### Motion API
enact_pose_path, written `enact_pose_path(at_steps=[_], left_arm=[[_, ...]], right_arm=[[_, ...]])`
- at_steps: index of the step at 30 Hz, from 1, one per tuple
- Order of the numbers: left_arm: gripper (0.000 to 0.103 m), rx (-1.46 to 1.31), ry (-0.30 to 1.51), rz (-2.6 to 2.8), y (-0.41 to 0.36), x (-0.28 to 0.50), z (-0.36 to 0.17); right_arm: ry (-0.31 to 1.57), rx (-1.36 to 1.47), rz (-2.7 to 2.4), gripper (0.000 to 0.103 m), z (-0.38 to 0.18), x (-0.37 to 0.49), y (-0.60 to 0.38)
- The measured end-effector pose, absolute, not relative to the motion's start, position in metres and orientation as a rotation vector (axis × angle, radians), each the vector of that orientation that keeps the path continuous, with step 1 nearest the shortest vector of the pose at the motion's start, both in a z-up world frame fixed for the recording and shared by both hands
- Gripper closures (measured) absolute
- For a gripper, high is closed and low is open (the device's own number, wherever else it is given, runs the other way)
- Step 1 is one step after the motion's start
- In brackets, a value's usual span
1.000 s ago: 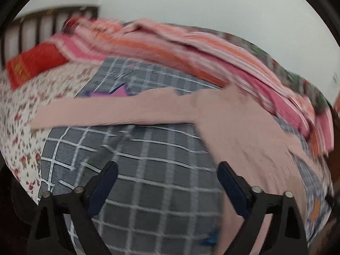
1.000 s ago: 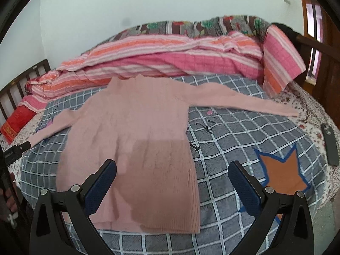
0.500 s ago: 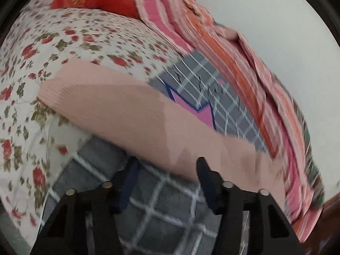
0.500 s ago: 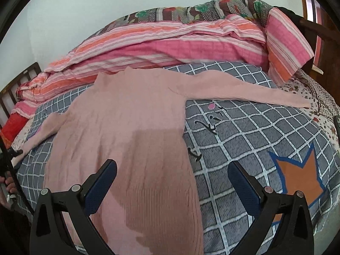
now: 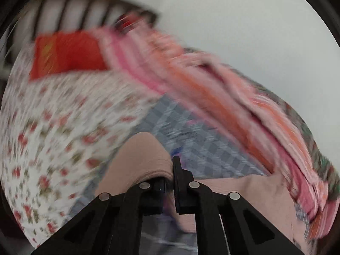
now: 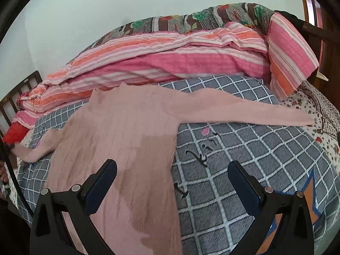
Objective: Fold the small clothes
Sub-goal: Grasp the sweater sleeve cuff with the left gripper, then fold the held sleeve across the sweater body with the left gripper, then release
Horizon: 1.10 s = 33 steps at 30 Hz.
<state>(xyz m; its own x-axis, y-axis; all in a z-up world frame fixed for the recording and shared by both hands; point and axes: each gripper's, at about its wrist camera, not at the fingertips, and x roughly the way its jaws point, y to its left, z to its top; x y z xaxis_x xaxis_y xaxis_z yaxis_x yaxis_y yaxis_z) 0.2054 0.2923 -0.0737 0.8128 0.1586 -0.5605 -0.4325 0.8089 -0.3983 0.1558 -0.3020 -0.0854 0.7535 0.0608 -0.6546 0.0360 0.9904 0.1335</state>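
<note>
Pinching the end of a sleeve (image 5: 144, 159), the left gripper (image 5: 170, 182) has just been closing and now has its jaws nearly together on the soft pink knit, which bulges up ahead of the fingertips. Only this blurred view shows that grip; past the tips lie a grey checked blanket (image 5: 191, 140), a flowered sheet (image 5: 53, 127) off to the gripper's left, one red cushion (image 5: 65, 55) and a dark slatted headboard (image 5: 85, 10) farther out.

The right wrist view is sharp and shows the whole garment instead: one pink sweater (image 6: 119, 140), ribbed, lying flat on the checked blanket (image 6: 244, 148), its body running under and ahead of the right gripper's left finger, its two sleeves spread to either side. The right gripper (image 6: 172, 176) stands wide with nothing between its blue pads. Beyond the sweater's collar is a heap of striped pink and orange quilts (image 6: 170, 59); an orange star patch (image 6: 308, 204) sits by the right finger.
</note>
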Motion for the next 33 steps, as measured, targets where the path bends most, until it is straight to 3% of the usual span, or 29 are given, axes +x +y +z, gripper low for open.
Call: enact_pose_path(at_steps=[8, 16, 20, 23, 25, 27, 33], left_arm=[[0.096, -0.312, 0.485, -0.023, 0.104, 0.282, -0.006], [0.096, -0.182, 0.6, -0.266, -0.078, 0.33, -0.06], [0.095, -0.162, 0.67, -0.276, -0.11, 0.333, -0.088], [0.068, -0.243, 0.759, -0.293, -0.107, 0.336, -0.097], [0.042, -0.269, 0.746, -0.288, -0.093, 0.33, -0.092], [0.031, -0.246, 0.681, -0.254, -0.074, 0.324, -0.082], [0.028, -0.083, 0.639, -0.023, 0.019, 0.301, -0.084]], right_arm=[[0.661, 0.151, -0.005, 0.001, -0.063, 0.159, -0.336], [0.655, 0.148, -0.081, 0.001, -0.058, 0.144, -0.371], [0.676, 0.145, -0.086, 0.001, -0.063, 0.142, -0.377], [0.687, 0.14, -0.068, 0.001, -0.069, 0.148, -0.373], [0.7, 0.138, -0.047, 0.001, -0.074, 0.156, -0.366], [0.708, 0.142, -0.013, 0.001, -0.078, 0.166, -0.359], [0.745, 0.181, 0.089, 0.004, -0.099, 0.203, -0.33]])
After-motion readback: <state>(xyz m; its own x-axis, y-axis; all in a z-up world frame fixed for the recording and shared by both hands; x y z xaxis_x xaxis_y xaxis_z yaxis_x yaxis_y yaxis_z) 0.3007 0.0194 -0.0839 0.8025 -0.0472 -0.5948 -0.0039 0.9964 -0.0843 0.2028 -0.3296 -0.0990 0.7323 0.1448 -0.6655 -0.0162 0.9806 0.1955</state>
